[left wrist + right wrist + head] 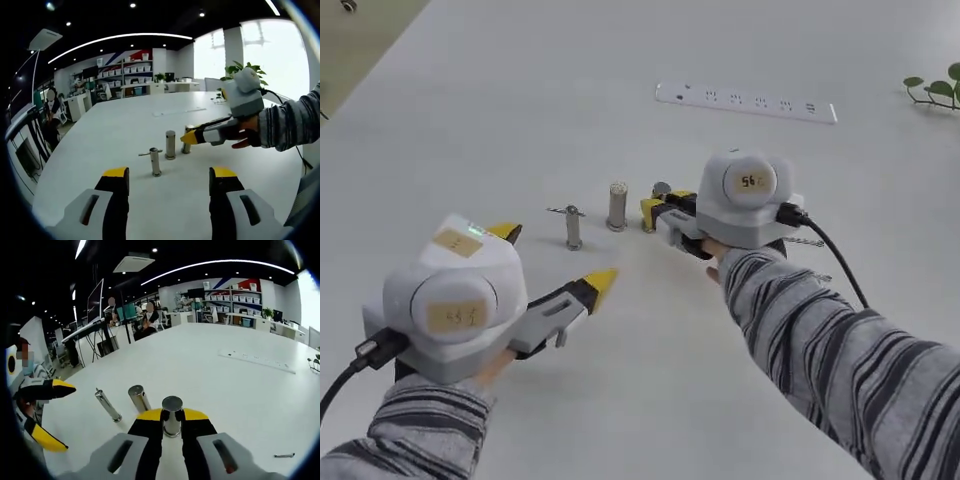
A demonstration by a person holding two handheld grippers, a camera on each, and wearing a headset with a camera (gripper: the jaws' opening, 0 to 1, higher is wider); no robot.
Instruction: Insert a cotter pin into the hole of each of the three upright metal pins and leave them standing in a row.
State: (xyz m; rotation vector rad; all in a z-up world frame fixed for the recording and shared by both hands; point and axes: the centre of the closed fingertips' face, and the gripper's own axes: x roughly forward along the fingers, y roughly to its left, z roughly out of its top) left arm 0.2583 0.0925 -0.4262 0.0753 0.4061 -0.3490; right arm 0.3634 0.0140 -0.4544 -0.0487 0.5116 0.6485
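Head view: right gripper (656, 212), labelled 56, clamps a metal pin (662, 188); left gripper (558, 256) has fingers (599, 280) apart.

Table (650, 380) is showing plain off-white. Left gripper (553, 256) and right gripper (172, 416) are wearing pale grey shells, black jaws, yellow tips and tan round labels. Left pin (573, 228), middle pin (617, 205) and right pin (172, 412) are all reading silver-grey. Sleeve (840, 360) is showing dark grey with thin light stripes. Power strip (750, 102) is looking white, cable (832, 252) black, plant leaves (935, 88) green.
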